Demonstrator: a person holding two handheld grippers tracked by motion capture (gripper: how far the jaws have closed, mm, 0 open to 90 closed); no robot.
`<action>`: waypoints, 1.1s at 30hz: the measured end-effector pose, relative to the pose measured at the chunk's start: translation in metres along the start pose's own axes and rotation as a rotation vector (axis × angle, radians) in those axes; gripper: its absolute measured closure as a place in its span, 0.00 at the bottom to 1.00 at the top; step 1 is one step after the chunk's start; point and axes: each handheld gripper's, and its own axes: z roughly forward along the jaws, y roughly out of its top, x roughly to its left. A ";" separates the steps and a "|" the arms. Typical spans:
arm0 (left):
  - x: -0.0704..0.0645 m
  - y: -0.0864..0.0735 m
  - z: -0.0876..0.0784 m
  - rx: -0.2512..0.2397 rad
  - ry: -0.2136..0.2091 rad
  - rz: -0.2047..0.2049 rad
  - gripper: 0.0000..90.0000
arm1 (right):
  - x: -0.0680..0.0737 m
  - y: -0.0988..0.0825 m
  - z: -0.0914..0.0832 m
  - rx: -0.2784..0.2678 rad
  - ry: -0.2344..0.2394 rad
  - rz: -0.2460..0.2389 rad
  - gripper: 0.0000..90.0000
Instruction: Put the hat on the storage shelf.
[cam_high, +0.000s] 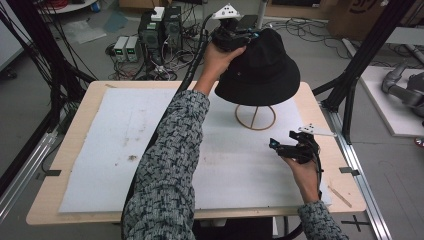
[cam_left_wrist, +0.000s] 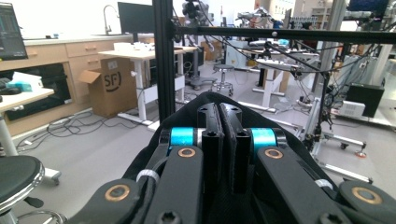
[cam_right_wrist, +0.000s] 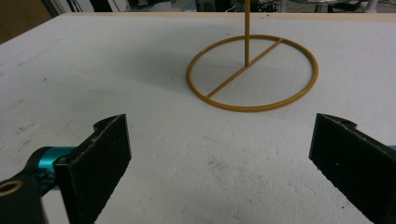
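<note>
Step in hand: the black hat (cam_high: 262, 67) sits over the top of the gold stand (cam_high: 255, 117) at the far right of the surface (cam_high: 75, 150); judged as the placing, or lifting, of the hat on its stand.
Left tool (cam_high: 239, 36): jaws pinched tight on the hat's crown fabric, at its far-left side.
Right tool (cam_right_wrist: 219, 154): jaws wide apart, nothing between them, low over the white mat (cam_right_wrist: 93, 70) just near of the stand's ring base.
Next move: likely calls for keeping the crown centred on the upright rod before the pinch is released.
Count: one hat, one stand, two tools.
</note>
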 end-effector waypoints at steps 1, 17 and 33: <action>0.000 -0.001 0.001 0.003 -0.004 0.002 0.96 | 0.000 0.000 0.000 0.003 0.001 0.002 0.06; -0.011 -0.015 0.022 0.060 -0.025 0.040 0.95 | 0.000 0.000 0.001 0.002 0.003 -0.004 0.06; -0.013 -0.025 0.029 0.145 0.001 0.076 0.81 | -0.001 -0.001 0.001 0.004 0.001 -0.006 0.06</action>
